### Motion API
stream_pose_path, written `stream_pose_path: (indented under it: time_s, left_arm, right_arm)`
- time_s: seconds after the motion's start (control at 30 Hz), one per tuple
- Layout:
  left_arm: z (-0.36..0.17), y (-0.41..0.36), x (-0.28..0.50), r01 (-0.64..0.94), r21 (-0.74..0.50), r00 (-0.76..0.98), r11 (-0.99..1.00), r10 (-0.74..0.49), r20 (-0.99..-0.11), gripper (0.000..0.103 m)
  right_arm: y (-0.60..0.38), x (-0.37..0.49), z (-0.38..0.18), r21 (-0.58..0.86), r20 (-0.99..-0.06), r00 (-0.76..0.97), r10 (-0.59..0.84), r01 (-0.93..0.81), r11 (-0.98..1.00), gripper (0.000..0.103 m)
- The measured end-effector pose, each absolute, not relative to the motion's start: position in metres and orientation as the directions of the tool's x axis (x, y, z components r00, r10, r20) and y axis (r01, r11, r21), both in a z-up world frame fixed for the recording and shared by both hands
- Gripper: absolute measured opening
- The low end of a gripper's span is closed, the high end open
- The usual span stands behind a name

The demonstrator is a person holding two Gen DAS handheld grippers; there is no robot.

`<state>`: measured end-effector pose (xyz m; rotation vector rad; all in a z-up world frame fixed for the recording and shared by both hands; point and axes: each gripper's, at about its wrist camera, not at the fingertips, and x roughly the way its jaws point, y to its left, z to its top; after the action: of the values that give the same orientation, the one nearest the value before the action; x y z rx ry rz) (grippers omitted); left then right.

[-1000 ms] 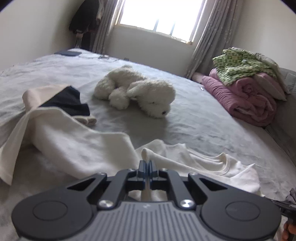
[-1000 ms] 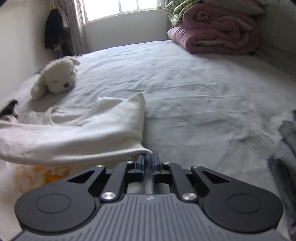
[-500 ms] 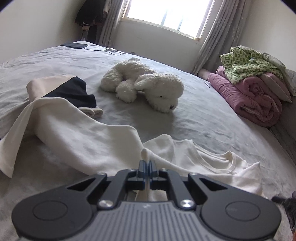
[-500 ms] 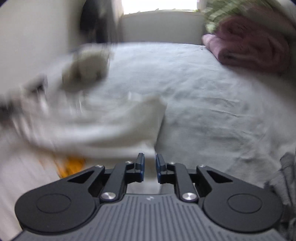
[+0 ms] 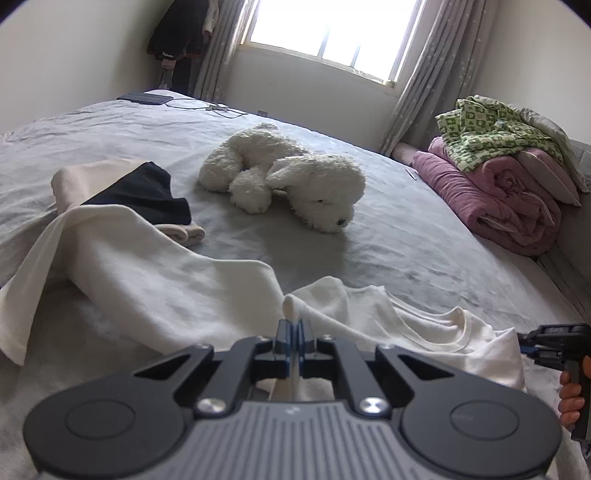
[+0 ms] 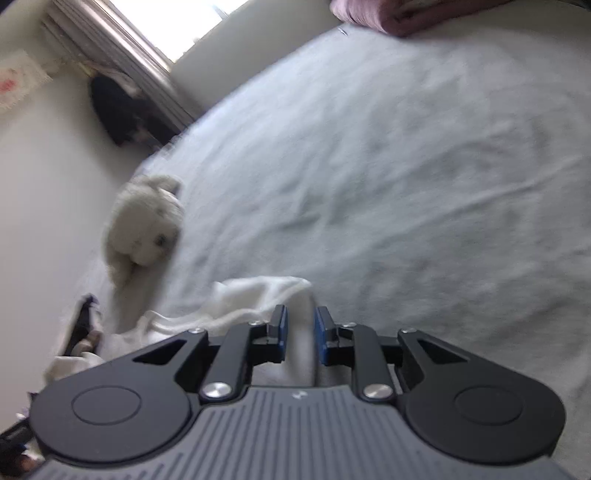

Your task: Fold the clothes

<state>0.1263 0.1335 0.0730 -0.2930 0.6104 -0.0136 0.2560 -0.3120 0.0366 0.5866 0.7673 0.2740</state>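
Left hand-held gripper [image 5: 294, 334] clamped on cream shirt [image 5: 166, 273]; shirt runs left-right ahead; right hand-held gripper [image 6: 298, 328] apart, cloth between jaws.

— What is on the bed [image 5: 406, 236]?
— A toy dog [image 5: 288, 177] lies in the middle. The shirt [image 5: 166, 284] lies in front of it, near us.
— And at the sides?
— Folded clothes [image 5: 122, 188] lie to the left of the dog. A pile of blankets [image 5: 506, 184] sits at the right edge, under the window [image 5: 332, 33].
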Motion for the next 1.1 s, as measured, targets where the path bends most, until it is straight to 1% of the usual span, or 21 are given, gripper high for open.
stream_pose_path:
  time_s: [0.03, 0.07, 0.1, 0.13, 0.23, 0.27, 0.33, 0.37, 0.4, 0.47, 0.57, 0.63, 0.77, 0.8, 0.83, 0.93, 0.97, 1.0, 1.03, 1.07, 1.1]
  left_arm:
    - [0.073, 0.134, 0.127, -0.076, -0.275, 0.820, 0.958, -0.097, -0.564, 0.003]
    - [0.073, 0.134, 0.127, -0.079, -0.269, 0.818, 0.960, -0.092, -0.568, 0.003]
    - [0.073, 0.133, 0.126, -0.082, -0.259, 0.816, 0.962, -0.084, -0.571, 0.003]
    - [0.074, 0.132, 0.125, -0.088, -0.247, 0.814, 0.965, -0.073, -0.577, 0.003]
    - [0.078, 0.129, 0.120, -0.100, -0.226, 0.813, 0.969, -0.051, -0.580, 0.003]
    - [0.079, 0.128, 0.118, -0.097, -0.222, 0.817, 0.970, -0.050, -0.574, 0.003]
    - [0.080, 0.126, 0.117, -0.089, -0.208, 0.824, 0.974, -0.045, -0.564, 0.003]
    - [0.080, 0.125, 0.117, -0.088, -0.201, 0.826, 0.976, -0.042, -0.563, 0.003]
    - [0.080, 0.124, 0.118, -0.091, -0.198, 0.825, 0.976, -0.038, -0.564, 0.003]
    - [0.080, 0.126, 0.118, -0.102, -0.206, 0.828, 0.973, -0.032, -0.560, 0.003]
    - [0.086, 0.130, 0.115, -0.101, -0.243, 0.856, 0.965, -0.040, -0.516, 0.003]
    - [0.089, 0.128, 0.115, -0.095, -0.232, 0.872, 0.968, -0.031, -0.488, 0.003]
    - [0.083, 0.123, 0.121, -0.091, -0.184, 0.870, 0.979, -0.012, -0.494, 0.003]
    - [0.081, 0.121, 0.123, -0.090, -0.172, 0.867, 0.981, -0.008, -0.499, 0.003]
    - [0.077, 0.120, 0.126, -0.088, -0.164, 0.861, 0.983, -0.008, -0.509, 0.003]
    - [0.072, 0.120, 0.130, -0.091, -0.158, 0.857, 0.983, -0.003, -0.515, 0.003]
    - [0.072, 0.121, 0.131, -0.091, -0.170, 0.860, 0.981, -0.008, -0.510, 0.003]
    - [0.072, 0.122, 0.131, -0.090, -0.181, 0.864, 0.979, -0.013, -0.504, 0.003]
    - [0.072, 0.123, 0.131, -0.086, -0.186, 0.868, 0.979, -0.018, -0.496, 0.003]
    - [0.073, 0.123, 0.131, -0.082, -0.190, 0.872, 0.978, -0.022, -0.489, 0.003]
    - [0.074, 0.123, 0.131, -0.080, -0.186, 0.874, 0.979, -0.020, -0.486, 0.003]
  right_arm:
    - [-0.311, 0.255, 0.037, 0.580, -0.571, 0.695, 0.437, -0.035, 0.814, 0.022]
    - [-0.309, 0.254, 0.037, 0.568, -0.572, 0.695, 0.435, -0.047, 0.822, 0.027]
    - [-0.308, 0.252, 0.038, 0.557, -0.573, 0.695, 0.434, -0.059, 0.829, 0.039]
    - [-0.306, 0.251, 0.038, 0.545, -0.574, 0.695, 0.433, -0.070, 0.836, 0.042]
    - [-0.302, 0.247, 0.039, 0.508, -0.577, 0.695, 0.429, -0.105, 0.855, 0.043]
    - [-0.302, 0.246, 0.039, 0.517, -0.566, 0.695, 0.444, -0.120, 0.847, 0.043]
    - [-0.299, 0.249, 0.035, 0.524, -0.572, 0.686, 0.450, -0.116, 0.844, 0.043]
    - [-0.294, 0.252, 0.033, 0.490, -0.597, 0.682, 0.423, -0.109, 0.865, 0.027]
    - [-0.290, 0.250, 0.034, 0.454, -0.603, 0.689, 0.403, -0.120, 0.883, 0.005]
    - [-0.283, 0.246, 0.035, 0.379, -0.610, 0.705, 0.363, -0.143, 0.914, 0.005]
    - [-0.305, 0.241, 0.033, 0.485, -0.543, 0.758, 0.362, -0.069, 0.872, 0.004]
    - [-0.318, 0.239, 0.025, 0.548, -0.516, 0.775, 0.366, -0.031, 0.836, 0.004]
    - [-0.323, 0.240, 0.010, 0.603, -0.502, 0.779, 0.376, 0.004, 0.798, 0.005]
    - [-0.322, 0.240, 0.012, 0.590, -0.510, 0.776, 0.371, 0.001, 0.808, 0.009]
    - [-0.320, 0.241, 0.015, 0.575, -0.518, 0.773, 0.366, -0.002, 0.818, 0.015]
    - [-0.311, 0.236, 0.037, 0.481, -0.541, 0.775, 0.327, -0.035, 0.876, 0.018]
    - [-0.310, 0.233, 0.041, 0.471, -0.536, 0.775, 0.335, -0.055, 0.881, 0.036]
    - [-0.308, 0.231, 0.043, 0.467, -0.539, 0.767, 0.347, -0.071, 0.881, 0.061]
    - [-0.303, 0.232, 0.042, 0.452, -0.558, 0.751, 0.352, -0.081, 0.889, 0.065]
    - [-0.298, 0.233, 0.040, 0.435, -0.578, 0.735, 0.355, -0.091, 0.896, 0.065]
    - [-0.294, 0.234, 0.038, 0.419, -0.597, 0.718, 0.358, -0.102, 0.902, 0.062]
